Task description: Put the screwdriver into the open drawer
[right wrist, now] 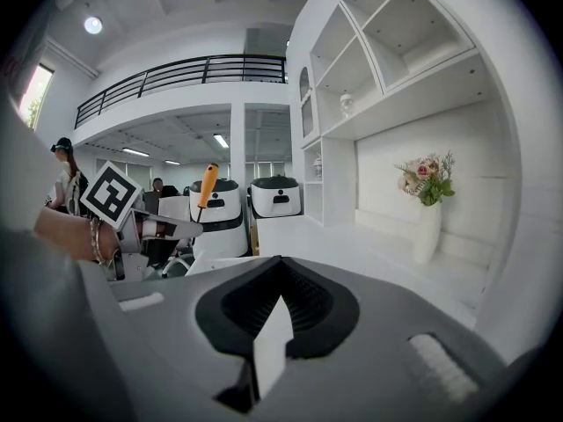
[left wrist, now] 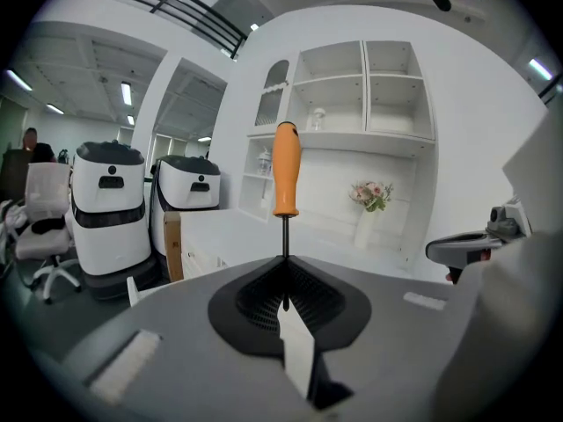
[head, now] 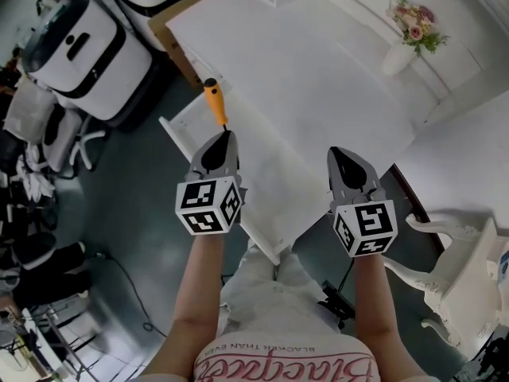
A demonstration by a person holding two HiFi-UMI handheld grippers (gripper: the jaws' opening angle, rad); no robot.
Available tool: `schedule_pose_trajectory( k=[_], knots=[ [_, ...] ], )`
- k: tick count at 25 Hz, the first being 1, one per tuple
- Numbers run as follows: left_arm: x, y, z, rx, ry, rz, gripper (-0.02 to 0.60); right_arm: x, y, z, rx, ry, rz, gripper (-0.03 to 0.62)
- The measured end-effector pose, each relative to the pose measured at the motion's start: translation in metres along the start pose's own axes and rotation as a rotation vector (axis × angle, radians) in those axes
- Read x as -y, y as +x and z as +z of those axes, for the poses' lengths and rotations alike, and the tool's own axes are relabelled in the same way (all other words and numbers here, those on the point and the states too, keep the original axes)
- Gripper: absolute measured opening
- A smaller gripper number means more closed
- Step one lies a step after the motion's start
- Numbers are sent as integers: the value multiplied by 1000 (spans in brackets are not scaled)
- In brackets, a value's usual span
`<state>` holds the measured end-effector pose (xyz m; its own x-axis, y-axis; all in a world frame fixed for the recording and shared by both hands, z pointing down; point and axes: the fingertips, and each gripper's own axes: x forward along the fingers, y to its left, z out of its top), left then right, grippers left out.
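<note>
Because it goes in next, screwdriver (head: 215, 99): shaft pinched in left gripper (head: 225, 136) fingers, over drawer (head: 180, 122).
Right gripper (head: 340, 156): fingers together, empty, idle right of drawer.

Room: white walls, glossy dark grey floor (head: 135, 237).
Furniture: long white table (head: 318, 78). A white shelf unit (left wrist: 352, 104) with open compartments rises behind its far edge. A white vase of pink flowers (head: 407, 38) stands at that far edge, toward the right corner.
Off the table's left edge: two white-and-black machines (left wrist: 106, 209) on the floor, with a white office chair (left wrist: 42, 231) beside them.
Near the table's near right corner: a carved white chair (head: 461, 273).
A black cable (head: 127, 285) trails across the floor.
Upper level: mezzanine with black railing (right wrist: 176, 67).
Light: a round ceiling lamp (right wrist: 92, 25), strip lights under the mezzanine, and daylight from a window (right wrist: 35, 86) at the left.
</note>
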<state>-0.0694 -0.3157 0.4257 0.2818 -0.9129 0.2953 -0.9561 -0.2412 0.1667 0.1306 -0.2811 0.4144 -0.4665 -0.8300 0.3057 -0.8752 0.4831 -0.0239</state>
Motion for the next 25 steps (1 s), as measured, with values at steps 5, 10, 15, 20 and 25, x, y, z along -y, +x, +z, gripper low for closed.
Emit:
schedule_pose_trajectory(
  k=[5,10,15,20,25],
  knots=[
    [-9,23,-27,-98,-39,-1,28,0,9,-13,-43,24,-16,2],
    [-12,37,-54,-177,-151,-10,28,0,15,-17,-61,36,-22,2],
    [-13,47,-82,-259,-211,8,28,-5,18,-20,-73,55,-9,2],
    [-12,53,-107,-346,-256,12,28,-9,18,-26,-89,63,-10,2],
    [-12,57,-135,-437,-335,11,28,-8,21,-30,-97,73,-21,2]
  ],
)
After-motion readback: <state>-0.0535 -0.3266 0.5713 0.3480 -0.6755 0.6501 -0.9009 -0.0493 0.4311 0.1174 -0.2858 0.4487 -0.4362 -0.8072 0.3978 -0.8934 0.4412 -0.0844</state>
